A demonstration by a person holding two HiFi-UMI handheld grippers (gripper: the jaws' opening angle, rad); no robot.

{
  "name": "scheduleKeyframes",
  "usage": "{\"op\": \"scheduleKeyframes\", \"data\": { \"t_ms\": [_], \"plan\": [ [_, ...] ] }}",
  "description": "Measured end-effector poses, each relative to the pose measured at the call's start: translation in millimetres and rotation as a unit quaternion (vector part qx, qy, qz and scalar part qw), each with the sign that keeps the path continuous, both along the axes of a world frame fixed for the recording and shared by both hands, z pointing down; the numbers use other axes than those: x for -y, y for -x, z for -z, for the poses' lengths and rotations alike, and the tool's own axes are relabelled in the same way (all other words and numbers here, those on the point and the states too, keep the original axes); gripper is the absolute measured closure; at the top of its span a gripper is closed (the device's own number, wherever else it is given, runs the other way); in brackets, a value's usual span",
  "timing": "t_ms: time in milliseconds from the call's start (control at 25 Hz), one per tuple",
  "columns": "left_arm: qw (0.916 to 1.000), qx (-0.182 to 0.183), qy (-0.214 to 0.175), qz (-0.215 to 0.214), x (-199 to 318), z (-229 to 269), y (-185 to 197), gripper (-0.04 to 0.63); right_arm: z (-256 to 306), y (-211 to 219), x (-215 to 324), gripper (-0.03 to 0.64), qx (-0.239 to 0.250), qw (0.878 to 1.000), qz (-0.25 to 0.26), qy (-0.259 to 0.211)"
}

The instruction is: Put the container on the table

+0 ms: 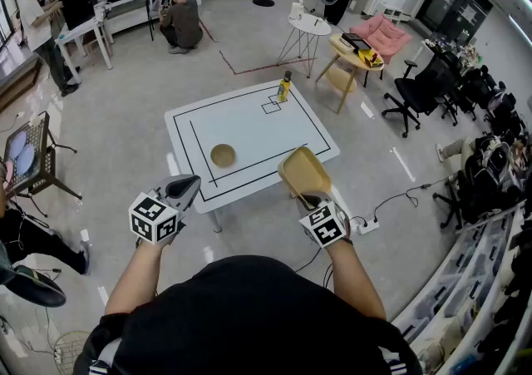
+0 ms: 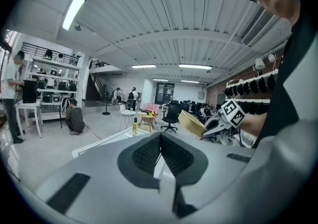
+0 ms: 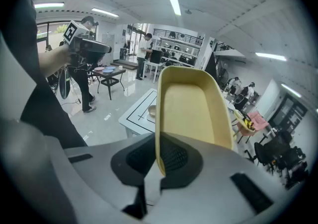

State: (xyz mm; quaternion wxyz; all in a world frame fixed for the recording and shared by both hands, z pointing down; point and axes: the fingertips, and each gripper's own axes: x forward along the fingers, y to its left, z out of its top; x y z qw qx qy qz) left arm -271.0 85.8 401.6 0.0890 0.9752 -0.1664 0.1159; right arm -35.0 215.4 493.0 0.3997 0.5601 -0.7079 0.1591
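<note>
A yellow rectangular container (image 1: 305,175) hangs in the air over the near right corner of the white table (image 1: 249,120). My right gripper (image 1: 313,199) is shut on the container's rim, and in the right gripper view the container (image 3: 194,106) rises tilted from between the jaws. My left gripper (image 1: 184,190) is shut with nothing in it, just off the table's near left edge; in the left gripper view its pads (image 2: 161,156) meet. From that view the container (image 2: 191,122) shows to the right.
A small tan bowl (image 1: 222,155) sits on the table's near half. A yellow bottle (image 1: 284,87) stands at the far edge. Black outlines mark the tabletop. Chairs, small tables and people stand around the room. A cable and power strip (image 1: 367,224) lie on the floor at right.
</note>
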Motion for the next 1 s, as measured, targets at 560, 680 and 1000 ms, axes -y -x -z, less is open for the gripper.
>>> {"op": "scheduleKeyframes", "data": {
  "t_ms": [560, 680, 1000],
  "plan": [
    [0.9997, 0.000, 0.011, -0.022, 14, -8, -2, 0.588, 4, -2, 14, 0.607, 0.013, 0.999, -0.035, -0.020],
    [0.9995, -0.002, 0.012, -0.028, 16, -8, 0, 0.588, 7, 2, 16, 0.607, 0.010, 0.999, -0.037, -0.023],
    [0.9989, -0.001, 0.027, -0.038, 21, -17, 3, 0.588, 3, 7, 18, 0.607, 0.007, 0.999, -0.041, -0.024]
  ]
}}
